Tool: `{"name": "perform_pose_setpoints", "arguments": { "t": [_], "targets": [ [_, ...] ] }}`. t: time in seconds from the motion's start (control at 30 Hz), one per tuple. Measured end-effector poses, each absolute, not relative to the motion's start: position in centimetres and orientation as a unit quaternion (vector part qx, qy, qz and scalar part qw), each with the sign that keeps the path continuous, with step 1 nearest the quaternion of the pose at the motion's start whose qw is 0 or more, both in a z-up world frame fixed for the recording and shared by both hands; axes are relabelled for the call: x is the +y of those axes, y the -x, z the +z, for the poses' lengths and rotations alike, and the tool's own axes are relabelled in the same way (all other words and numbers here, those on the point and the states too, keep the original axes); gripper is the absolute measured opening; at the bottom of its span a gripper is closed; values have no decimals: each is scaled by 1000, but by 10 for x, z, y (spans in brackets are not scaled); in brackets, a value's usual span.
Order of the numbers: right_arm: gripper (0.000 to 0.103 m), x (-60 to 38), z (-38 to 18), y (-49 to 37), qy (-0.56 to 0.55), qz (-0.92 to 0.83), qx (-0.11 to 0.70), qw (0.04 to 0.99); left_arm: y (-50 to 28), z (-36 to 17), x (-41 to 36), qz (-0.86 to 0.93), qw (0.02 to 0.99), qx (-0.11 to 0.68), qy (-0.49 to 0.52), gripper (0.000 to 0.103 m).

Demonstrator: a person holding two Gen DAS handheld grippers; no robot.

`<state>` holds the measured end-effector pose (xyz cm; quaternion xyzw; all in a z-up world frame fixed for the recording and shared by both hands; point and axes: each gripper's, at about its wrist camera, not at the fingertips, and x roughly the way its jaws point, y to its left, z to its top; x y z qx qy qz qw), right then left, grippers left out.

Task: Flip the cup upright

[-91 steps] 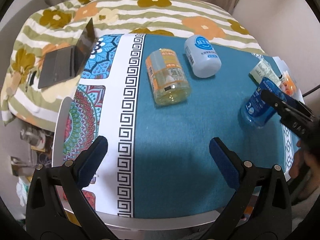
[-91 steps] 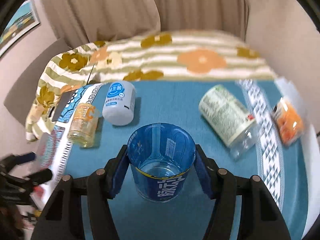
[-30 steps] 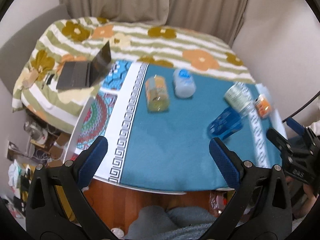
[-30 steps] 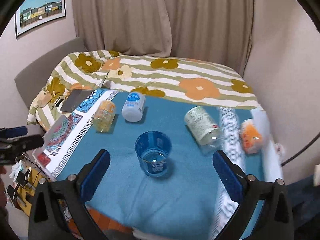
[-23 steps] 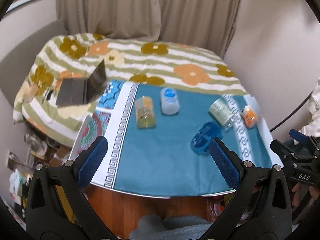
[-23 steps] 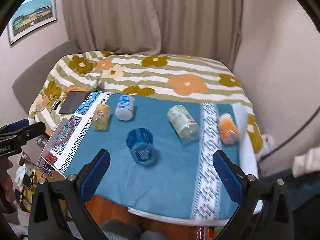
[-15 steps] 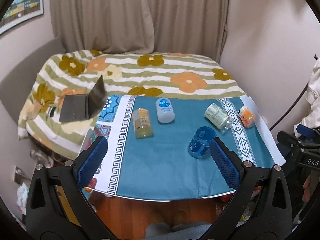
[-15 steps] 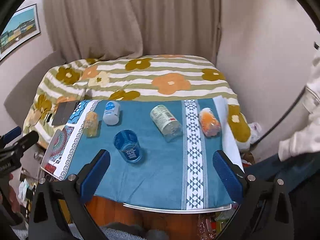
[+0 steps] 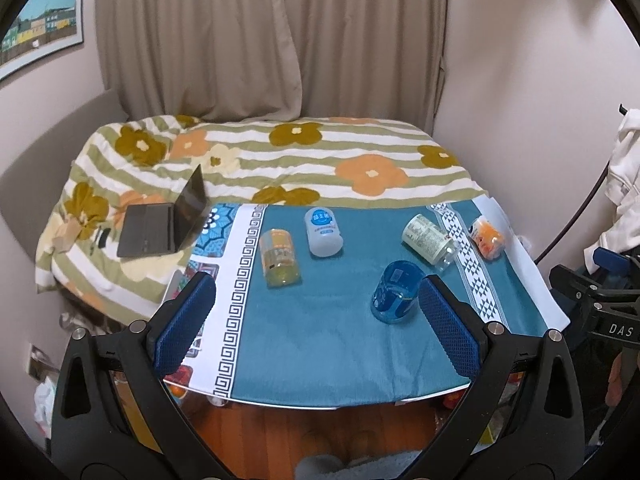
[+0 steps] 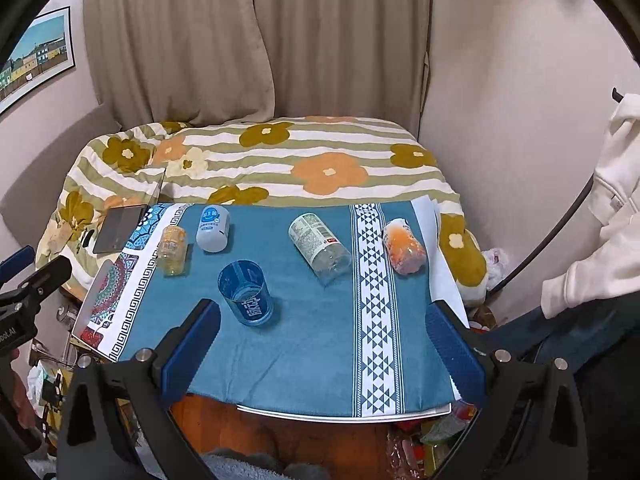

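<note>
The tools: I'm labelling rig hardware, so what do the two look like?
Both the left tool and the right tool have black angular frames with silver bolts and blue textured pads. White lettering marks the bodies. A cream sleeve shows.

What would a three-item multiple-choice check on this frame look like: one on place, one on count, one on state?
1. Where does the blue cup stand?
A. On the teal cloth, nearer the table's front edge than the lying containers
B. On the floral bedspread
C. On the laptop

2. How many containers lie on their sides on the table?
A. Two
B. Four
C. Six

3. What state is the blue cup in?
A. Upside down
B. Held in the right claw
C. Upright, mouth up, free of both claws

Answers:
1. A: the cup rests on the cloth, in front of the others.
2. B: yellow jar, white bottle, clear bottle and orange-filled container.
3. C: its open rim faces up, and the right claw and left claw are open and off it.
</note>
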<state>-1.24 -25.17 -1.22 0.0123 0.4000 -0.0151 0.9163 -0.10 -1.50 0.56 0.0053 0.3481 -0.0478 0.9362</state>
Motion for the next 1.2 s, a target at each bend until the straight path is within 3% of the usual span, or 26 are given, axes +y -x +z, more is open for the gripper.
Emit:
{"name": "perform_pose_setpoints", "arguments": {
  "t": [1.2],
  "targets": [
    [102, -256, -13, 8, -21, -22, 395, 918, -4, 5, -15, -48, 937, 345, -2, 103]
  ]
}}
